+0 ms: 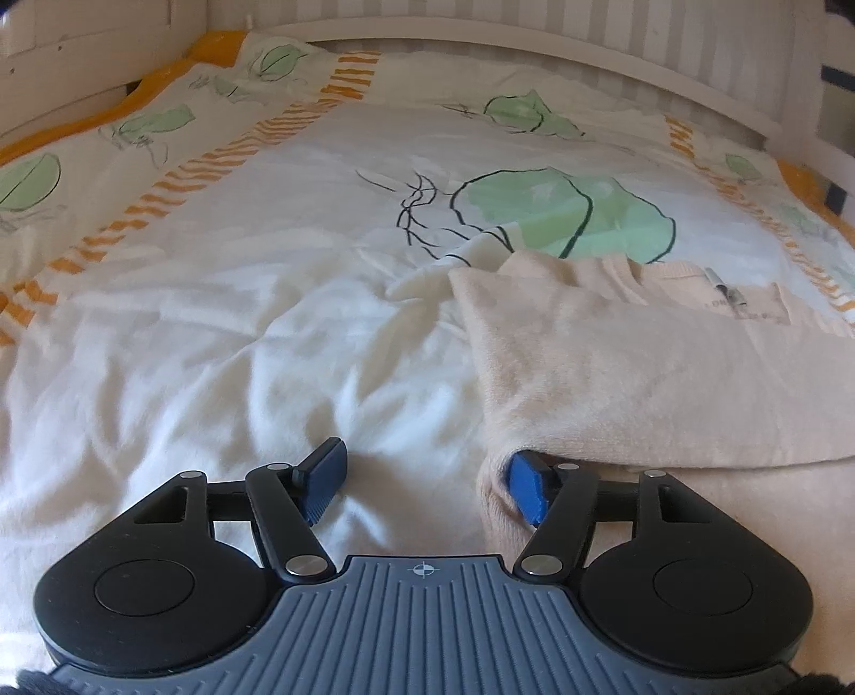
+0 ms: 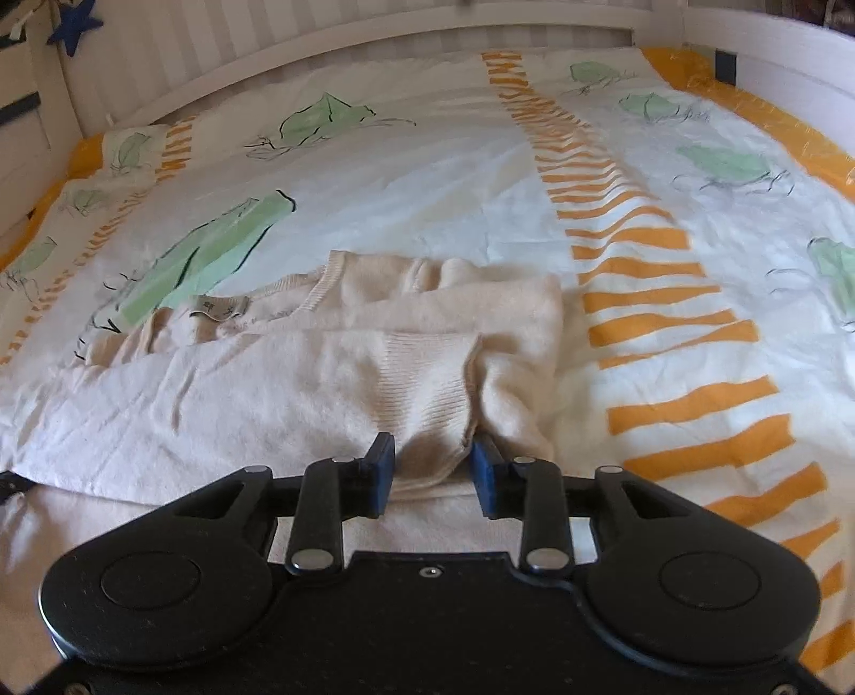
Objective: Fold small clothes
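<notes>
Nearest the lens on the bed, the left hand-held gripper (image 1: 427, 481) stands wide open, its right pad tucked under the folded edge of the cream sweater (image 1: 641, 374) and its left pad on the bare duvet (image 1: 214, 347), gripping nothing. The right hand-held gripper (image 2: 433, 470) is partly open, its pads either side of the ribbed cuff (image 2: 427, 374) of a sleeve laid across the sweater's body; whether they press it I cannot tell. Beyond the cuff the sweater lies partly folded, its neck label (image 2: 222, 309) at the far edge. Past that, leaf prints and orange stripes run to the white bed rail (image 2: 374, 32). The knit looks soft, light and limp, likely to sag and slide; the firmer cuff and folded edges seem the best holds.
</notes>
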Demonstrator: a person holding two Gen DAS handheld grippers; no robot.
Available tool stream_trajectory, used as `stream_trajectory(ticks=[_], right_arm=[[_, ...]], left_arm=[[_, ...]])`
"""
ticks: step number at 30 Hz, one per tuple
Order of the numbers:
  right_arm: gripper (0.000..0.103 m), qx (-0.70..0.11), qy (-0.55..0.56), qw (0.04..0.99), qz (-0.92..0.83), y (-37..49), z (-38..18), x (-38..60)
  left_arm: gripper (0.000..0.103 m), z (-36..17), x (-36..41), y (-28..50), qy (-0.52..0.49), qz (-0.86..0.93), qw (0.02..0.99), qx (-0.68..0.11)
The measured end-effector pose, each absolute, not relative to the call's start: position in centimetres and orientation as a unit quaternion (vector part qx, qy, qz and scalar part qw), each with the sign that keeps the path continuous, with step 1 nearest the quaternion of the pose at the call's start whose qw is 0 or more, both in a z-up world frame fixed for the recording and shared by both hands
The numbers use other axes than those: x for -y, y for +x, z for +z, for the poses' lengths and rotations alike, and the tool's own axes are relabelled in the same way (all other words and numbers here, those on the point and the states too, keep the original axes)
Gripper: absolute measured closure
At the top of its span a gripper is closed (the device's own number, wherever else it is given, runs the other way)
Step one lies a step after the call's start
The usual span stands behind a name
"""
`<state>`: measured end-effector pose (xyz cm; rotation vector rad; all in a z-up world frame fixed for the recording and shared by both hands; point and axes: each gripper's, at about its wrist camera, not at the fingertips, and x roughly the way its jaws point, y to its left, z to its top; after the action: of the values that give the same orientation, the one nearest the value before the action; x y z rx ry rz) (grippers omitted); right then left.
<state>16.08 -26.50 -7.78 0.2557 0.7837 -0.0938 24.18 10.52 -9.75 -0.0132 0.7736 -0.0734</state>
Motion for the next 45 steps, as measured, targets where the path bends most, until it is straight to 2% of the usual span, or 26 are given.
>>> stream_trajectory(ticks=[4, 7, 11, 14, 21, 27, 33, 35, 37, 39, 40, 41, 42, 45], right_arm=[[0.059, -0.359, 0.102, 0.925, -0.075, 15.4, -6.5, 26.5], [0.045, -0.344, 0.105, 0.930, -0.070, 15.6, -5.8, 26.7], [0.041, -0.333, 0.096, 0.936, -0.058, 16.8, -5.5, 26.0], [0.032, -0.330, 0.084, 0.938, -0.062, 18.1, -6.0, 25.5], [0.031, -0.398, 0.089, 0.908, -0.099, 18.6, -9.4, 27.0], [0.029, -0.396, 0.099, 0.909, -0.081, 16.3, -8.8, 28.2], [0.026, -0.338, 0.151, 0.926, -0.073, 17.7, -7.0, 30.1], [0.028, -0.339, 0.175, 0.922, -0.072, 19.1, -7.3, 30.8], [0.043, -0.345, 0.186, 0.917, -0.075, 20.3, -7.9, 31.4], [0.048, -0.360, 0.188, 0.910, -0.080, 21.6, -8.6, 32.0], [0.055, -0.369, 0.191, 0.906, -0.083, 22.1, -9.1, 32.3], [0.065, -0.377, 0.195, 0.902, -0.082, 22.5, -9.5, 32.6], [0.091, -0.384, 0.199, 0.898, -0.077, 22.7, -9.8, 32.7], [0.092, -0.366, 0.180, 0.910, -0.067, 23.4, -9.3, 32.8]], left_arm=[[0.040, -9.6, -11.0, 23.8, -0.014, -0.035, 0.925, -0.379], [0.039, -9.3, -11.2, 23.3, -0.012, -0.037, 0.924, -0.380], [0.032, -9.0, -11.7, 22.7, -0.011, -0.028, 0.924, -0.382], [0.033, -8.4, -12.1, 22.1, -0.001, 0.017, 0.923, -0.384], [0.032, -5.3, -11.4, 22.6, -0.024, -0.003, 0.937, -0.348], [0.029, -5.0, -8.1, 25.0, -0.031, -0.051, 0.938, -0.342], [0.029, -8.0, -5.7, 27.0, -0.004, -0.068, 0.925, -0.374], [0.024, -9.8, -5.5, 27.4, 0.010, -0.067, 0.915, -0.398], [0.019, -10.7, -6.1, 26.8, -0.001, -0.067, 0.924, -0.376], [0.018, -10.9, -6.4, 26.4, -0.010, -0.066, 0.927, -0.369], [0.018, -10.9, -6.3, 26.3, -0.008, -0.065, 0.928, -0.368], [0.018, -11.0, -6.2, 26.2, -0.004, -0.065, 0.928, -0.367], [0.017, -11.0, -6.2, 26.1, -0.003, -0.064, 0.929, -0.366], [0.014, -11.0, -6.0, 26.1, -0.002, -0.063, 0.930, -0.362]])
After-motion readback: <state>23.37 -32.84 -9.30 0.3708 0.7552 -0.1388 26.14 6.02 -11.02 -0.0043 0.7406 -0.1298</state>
